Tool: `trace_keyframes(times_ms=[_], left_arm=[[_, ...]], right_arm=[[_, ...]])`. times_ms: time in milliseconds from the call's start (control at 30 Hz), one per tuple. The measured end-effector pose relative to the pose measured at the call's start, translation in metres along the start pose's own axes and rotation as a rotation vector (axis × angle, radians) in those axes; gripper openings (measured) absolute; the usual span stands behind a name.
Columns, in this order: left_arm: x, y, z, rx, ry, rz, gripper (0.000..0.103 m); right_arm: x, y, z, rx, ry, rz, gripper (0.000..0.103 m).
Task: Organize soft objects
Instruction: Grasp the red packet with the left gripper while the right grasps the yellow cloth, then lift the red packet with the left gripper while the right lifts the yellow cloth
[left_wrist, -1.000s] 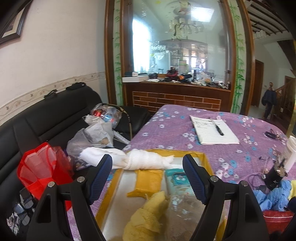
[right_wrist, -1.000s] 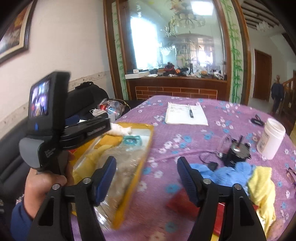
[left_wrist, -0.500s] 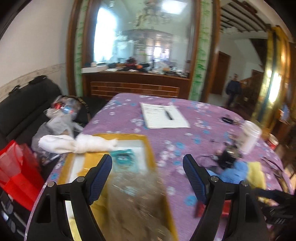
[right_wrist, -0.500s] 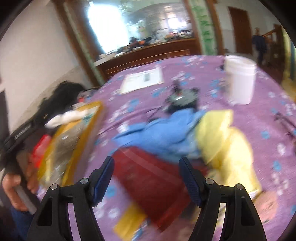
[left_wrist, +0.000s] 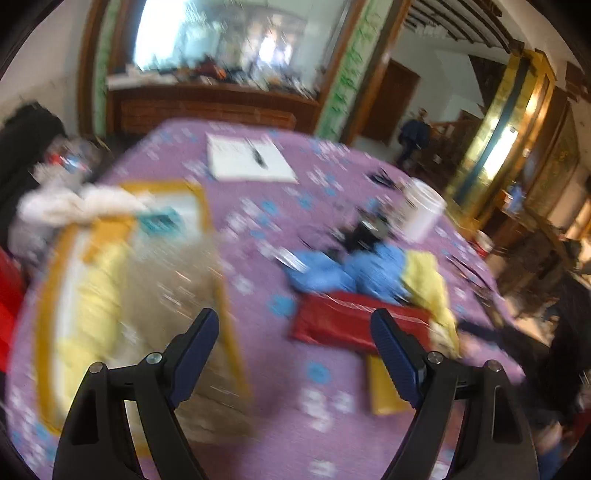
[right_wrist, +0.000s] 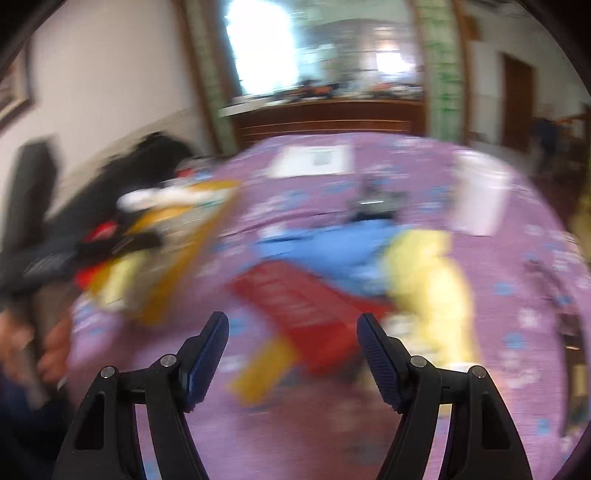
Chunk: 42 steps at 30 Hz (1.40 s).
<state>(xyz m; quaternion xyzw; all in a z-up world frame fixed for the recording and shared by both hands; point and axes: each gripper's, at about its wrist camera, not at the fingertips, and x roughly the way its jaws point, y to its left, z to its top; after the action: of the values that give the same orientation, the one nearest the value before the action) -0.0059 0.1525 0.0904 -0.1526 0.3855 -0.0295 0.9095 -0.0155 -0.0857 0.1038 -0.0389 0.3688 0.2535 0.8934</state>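
Both tongs spread and empty, left tongs (left_wrist: 294, 349) just widened, right tongs (right_wrist: 292, 349) too; I should slow, then pinch the crumpled blue cloth (right_wrist: 332, 245) on the purple floral table (right_wrist: 517, 266) mid-fold.

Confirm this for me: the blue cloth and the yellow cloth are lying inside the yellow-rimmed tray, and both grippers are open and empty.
Not quite. The blue cloth and yellow cloth lie on the purple tablecloth, outside the yellow-rimmed tray; the left wrist view shows it. Left gripper and right gripper are open and empty.
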Motion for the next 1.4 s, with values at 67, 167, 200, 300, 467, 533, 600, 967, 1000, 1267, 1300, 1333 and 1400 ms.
trace_keyframes(times_ms=[67,167,200,300,467,533,600,967,1000,1267,1300,1333,1400], left_arm=[[0.013,-0.014,-0.004,-0.024,0.063,-0.04,0.084],[0.037,-0.026,-0.008,-0.102,0.149,-0.082,0.084],[0.047,-0.029,-0.009,-0.127,0.183,-0.09,0.084],[0.071,-0.031,-0.012,-0.235,0.251,-0.107,0.084],[0.099,-0.022,-0.012,-0.406,0.302,-0.115,0.083],[0.112,-0.022,-0.01,-0.477,0.304,-0.129,0.083],[0.12,-0.023,-0.005,-0.503,0.29,-0.092,0.083],[0.154,-0.053,0.019,-0.086,0.24,0.106,0.064],[0.152,-0.049,0.019,-0.072,0.234,0.103,0.061],[0.152,-0.046,0.017,0.005,0.17,0.109,0.061],[0.149,-0.045,0.015,0.013,0.161,0.111,0.061],[0.147,-0.046,0.014,0.021,0.149,0.109,0.059],[0.144,-0.047,0.014,0.031,0.13,0.106,0.055]], right_arm=[[0.002,-0.026,0.003,0.032,0.004,-0.062,0.078],[0.015,-0.057,0.01,0.129,0.041,-0.095,0.078],[0.02,-0.064,0.013,0.157,0.056,-0.085,0.078],[0.032,-0.078,0.018,0.198,0.074,-0.057,0.078],[0.034,-0.077,0.023,0.189,0.061,-0.044,0.078],[0.036,-0.077,0.025,0.195,0.05,-0.036,0.078],[0.037,-0.081,0.023,0.21,0.038,-0.03,0.078],[0.048,-0.097,0.016,0.225,0.039,-0.048,0.078],[0.051,-0.096,0.016,0.221,0.049,-0.052,0.078],[0.086,-0.08,0.017,0.151,0.138,-0.088,0.067],[0.088,-0.077,0.018,0.143,0.143,-0.098,0.06],[0.086,-0.074,0.02,0.134,0.136,-0.109,0.054],[0.077,-0.07,0.026,0.156,0.113,-0.113,0.051]])
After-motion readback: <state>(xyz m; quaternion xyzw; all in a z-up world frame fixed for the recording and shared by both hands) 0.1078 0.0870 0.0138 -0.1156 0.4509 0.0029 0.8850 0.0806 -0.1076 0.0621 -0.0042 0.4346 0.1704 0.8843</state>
